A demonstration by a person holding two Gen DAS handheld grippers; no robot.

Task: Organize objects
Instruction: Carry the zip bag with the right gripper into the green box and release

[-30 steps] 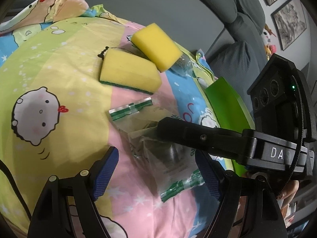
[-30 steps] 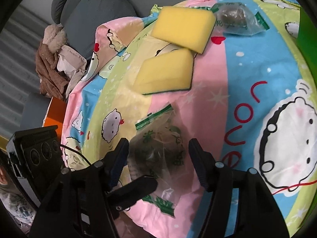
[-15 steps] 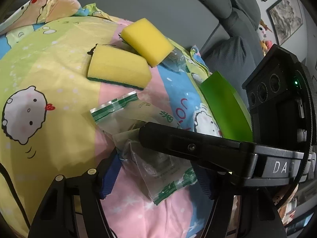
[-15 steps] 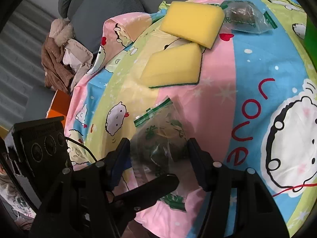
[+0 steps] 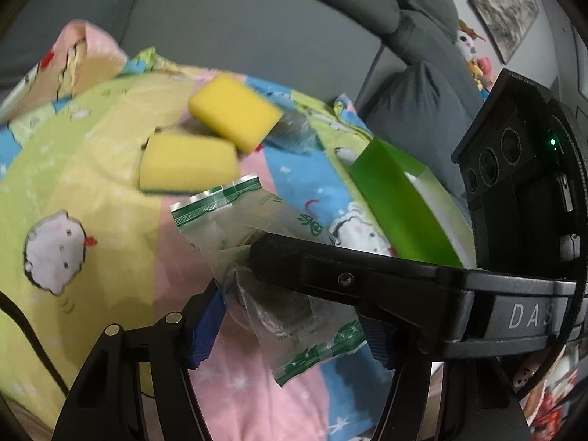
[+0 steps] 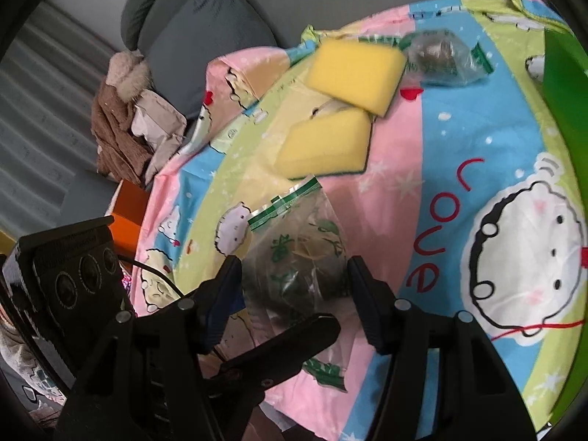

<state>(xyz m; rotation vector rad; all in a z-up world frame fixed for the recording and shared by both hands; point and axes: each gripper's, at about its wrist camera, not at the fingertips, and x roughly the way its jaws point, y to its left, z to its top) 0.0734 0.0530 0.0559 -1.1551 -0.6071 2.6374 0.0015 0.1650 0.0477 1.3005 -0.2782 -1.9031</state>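
Both grippers | left gripper (image 5: 290,327), right gripper (image 6: 294,294) | clamp packet (image 6: 301,253) between pads

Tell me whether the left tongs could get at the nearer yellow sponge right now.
Probably not yet. The left tongs have just closed on the clear packet, which the right tongs also grip. The nearer yellow sponge lies uncovered beyond it on the bedsheet.
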